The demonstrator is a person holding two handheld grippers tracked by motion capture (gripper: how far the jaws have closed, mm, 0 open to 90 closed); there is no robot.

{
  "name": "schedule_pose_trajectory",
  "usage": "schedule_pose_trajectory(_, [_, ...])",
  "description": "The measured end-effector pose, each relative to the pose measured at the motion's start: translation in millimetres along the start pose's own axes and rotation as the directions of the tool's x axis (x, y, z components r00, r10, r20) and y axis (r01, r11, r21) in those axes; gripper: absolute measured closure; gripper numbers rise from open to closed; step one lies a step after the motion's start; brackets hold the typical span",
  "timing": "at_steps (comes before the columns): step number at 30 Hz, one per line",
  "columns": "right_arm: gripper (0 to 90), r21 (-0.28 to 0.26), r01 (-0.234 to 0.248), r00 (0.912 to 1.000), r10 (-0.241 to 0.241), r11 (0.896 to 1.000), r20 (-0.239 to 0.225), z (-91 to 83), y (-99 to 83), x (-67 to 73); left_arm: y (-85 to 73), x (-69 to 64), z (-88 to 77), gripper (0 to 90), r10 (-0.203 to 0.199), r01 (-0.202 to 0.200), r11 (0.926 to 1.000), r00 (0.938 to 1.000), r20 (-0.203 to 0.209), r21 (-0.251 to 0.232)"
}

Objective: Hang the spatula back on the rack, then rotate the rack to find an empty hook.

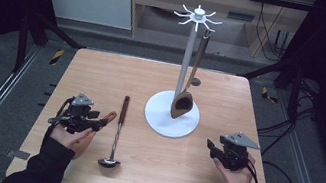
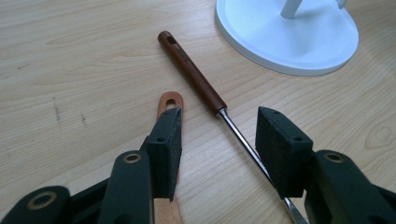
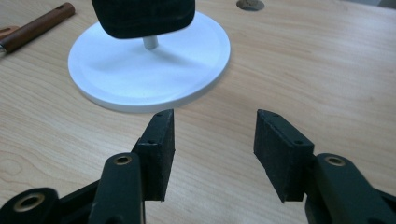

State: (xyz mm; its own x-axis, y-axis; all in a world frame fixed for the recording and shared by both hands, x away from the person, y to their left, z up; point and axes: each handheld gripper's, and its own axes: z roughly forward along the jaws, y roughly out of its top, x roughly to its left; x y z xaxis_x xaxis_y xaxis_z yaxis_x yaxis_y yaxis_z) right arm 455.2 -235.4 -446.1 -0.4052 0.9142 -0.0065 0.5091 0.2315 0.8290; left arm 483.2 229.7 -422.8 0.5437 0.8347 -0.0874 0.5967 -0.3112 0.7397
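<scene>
A white utensil stand [image 1: 161, 116] rises at the table's middle, with a dark-headed spatula [image 1: 183, 102] hanging from one of its top hooks. A ladle [image 1: 118, 129] with a brown handle lies flat left of the stand, bowl toward the near edge. My left gripper [image 1: 103, 122] is low over the table beside it, jaws open. In the left gripper view an orange handle end with a hole [image 2: 169, 100] lies under one jaw and the ladle's steel shaft [image 2: 243, 144] runs under the other. My right gripper [image 1: 210, 144] is open over bare wood, right of the stand's base [image 3: 140, 74].
A small round hole [image 1: 195, 81] sits in the tabletop behind the stand. The wooden table [image 1: 217, 177] has dark floor, rails and cables around it. The spatula's head [image 3: 142, 16] hangs just above the base.
</scene>
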Motion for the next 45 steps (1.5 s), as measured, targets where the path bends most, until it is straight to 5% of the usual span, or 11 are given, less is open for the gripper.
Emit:
schedule_pose_trajectory(10, [48.4,0.016,-0.015,0.9998,0.015,1.0,-0.011,-6.6,-8.8,-3.8,2.5,-17.0,21.1,50.3,0.057,-0.056,0.9966,0.9984,-0.005,0.06])
schedule_pose_trajectory(21, [53.6,-0.02,-0.034,0.9992,0.035,0.999,0.021,-11.9,-8.3,-6.4,-5.9,-22.6,44.3,51.3,0.067,-0.061,0.9878,0.9972,-0.033,0.143])
schedule_pose_trajectory(32, [55.3,0.006,-0.012,0.9999,0.012,1.0,0.011,-8.8,-8.9,-4.4,-7.8,-27.4,55.6,52.5,0.09,-0.078,0.9749,0.9945,-0.053,0.209])
schedule_pose_trajectory(45, [55.2,0.032,-0.001,1.0,0.001,0.999,0.001,-5.1,-9.2,-3.0,-10.3,-32.1,70.8,58.4,0.058,-0.045,0.9643,0.9974,-0.042,0.261])
